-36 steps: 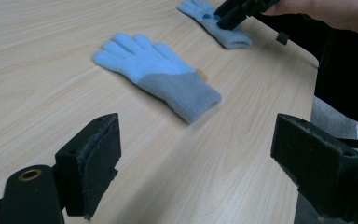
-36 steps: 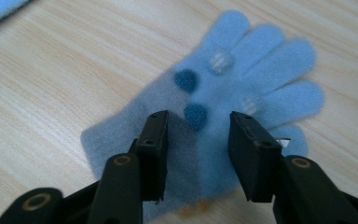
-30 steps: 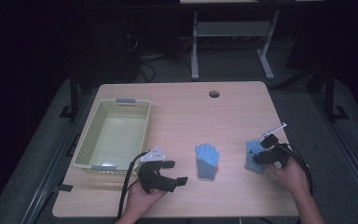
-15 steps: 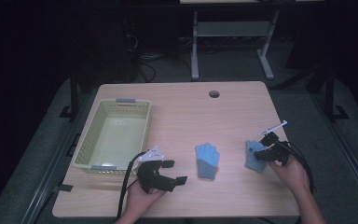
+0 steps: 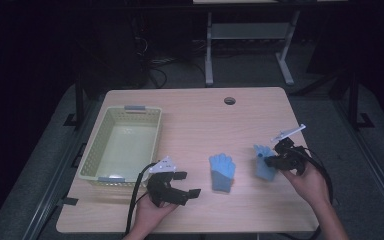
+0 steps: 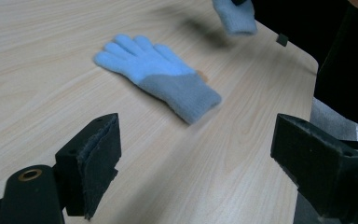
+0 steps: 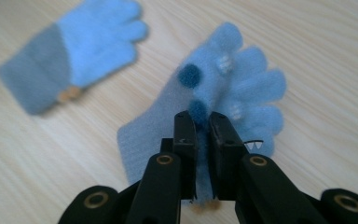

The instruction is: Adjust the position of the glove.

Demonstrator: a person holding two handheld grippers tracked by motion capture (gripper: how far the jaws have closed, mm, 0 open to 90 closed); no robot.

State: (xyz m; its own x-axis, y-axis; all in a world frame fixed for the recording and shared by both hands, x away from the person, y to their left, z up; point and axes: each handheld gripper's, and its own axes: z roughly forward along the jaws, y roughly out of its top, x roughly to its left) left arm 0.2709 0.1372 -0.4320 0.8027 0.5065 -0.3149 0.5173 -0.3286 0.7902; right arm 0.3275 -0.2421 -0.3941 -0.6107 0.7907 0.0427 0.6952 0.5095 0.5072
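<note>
The glove (image 7: 214, 93) I have in the right gripper (image 7: 201, 122) is a small pale-blue knit one with two dark-blue pom-poms and little white marks on its fingers; my jaws are pinched tight on a fold of its fabric near the middle, having just finished closing on it. From the high view I see it (image 5: 264, 161) at the right side of the table (image 5: 200, 115), lifted slightly at the gripper (image 5: 275, 159), but none of that trim is visible there; the right gripper view supplies it. The second glove (image 6: 161, 77) lies flat mid-table, light blue with a greyer cuff, which the left gripper view shows plainly. My left gripper (image 5: 180, 186) sits with jaws spread wide, holding nothing, near the yellow basket (image 5: 92, 160).
</note>
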